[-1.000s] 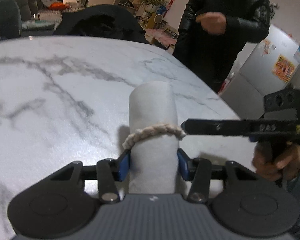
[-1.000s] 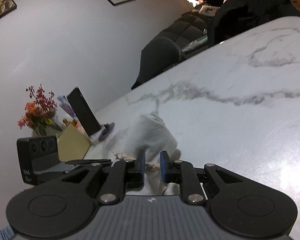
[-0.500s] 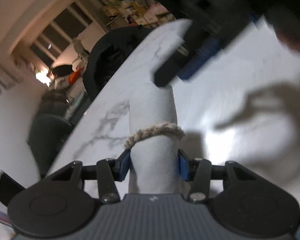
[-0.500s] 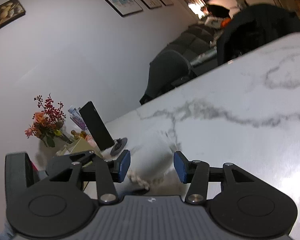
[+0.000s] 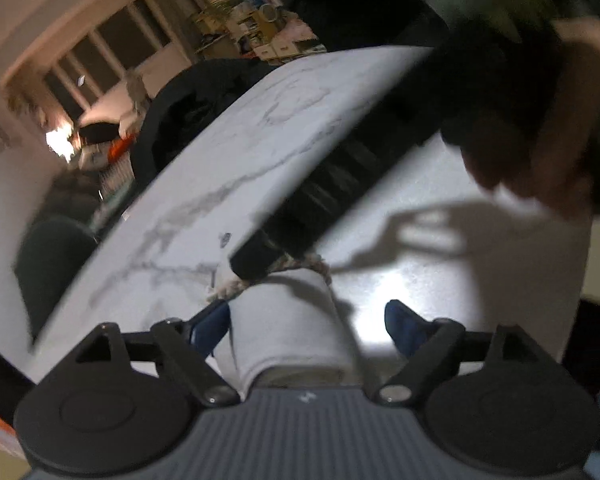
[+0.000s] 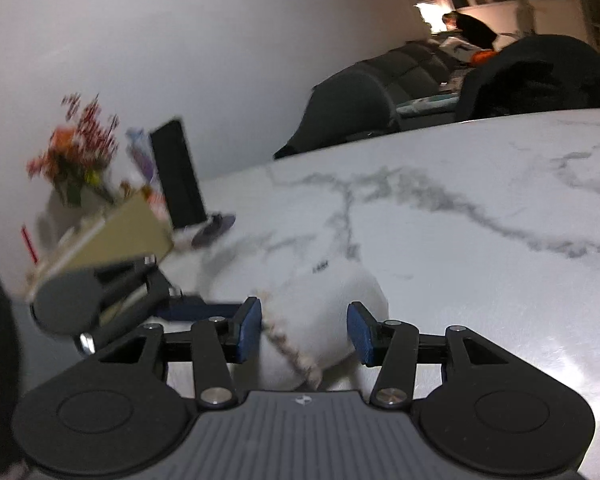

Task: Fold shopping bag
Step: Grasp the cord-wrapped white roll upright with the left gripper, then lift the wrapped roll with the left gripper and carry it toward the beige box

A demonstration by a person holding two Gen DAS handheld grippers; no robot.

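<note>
The shopping bag (image 5: pixel 284 320) is rolled into a white cylinder with a braided rope handle (image 5: pixel 228 288) looped round it, and it lies on the marble table (image 5: pixel 228 168). My left gripper (image 5: pixel 307 326) is open; its left pad is near the roll and its right pad stands apart. A blurred dark finger (image 5: pixel 256 256) of the right gripper reaches down over the rope. In the right wrist view my right gripper (image 6: pixel 304 332) is open astride the bag (image 6: pixel 328 304), with the rope (image 6: pixel 288 348) by its left pad. One blue finger (image 6: pixel 196 307) of the left gripper shows at the left.
A flower vase (image 6: pixel 76 168), a black phone on a stand (image 6: pixel 178 180) and a tan box (image 6: pixel 120 236) crowd the table's left end. Dark chairs (image 6: pixel 352 108), one with a black coat (image 6: pixel 540 76), stand along the far edge. A person's hand (image 5: pixel 540 128) holds the right gripper.
My left gripper has opened and let go of the roll. The right gripper released the rope handle, opened, and moved over the roll. Both views swung.
</note>
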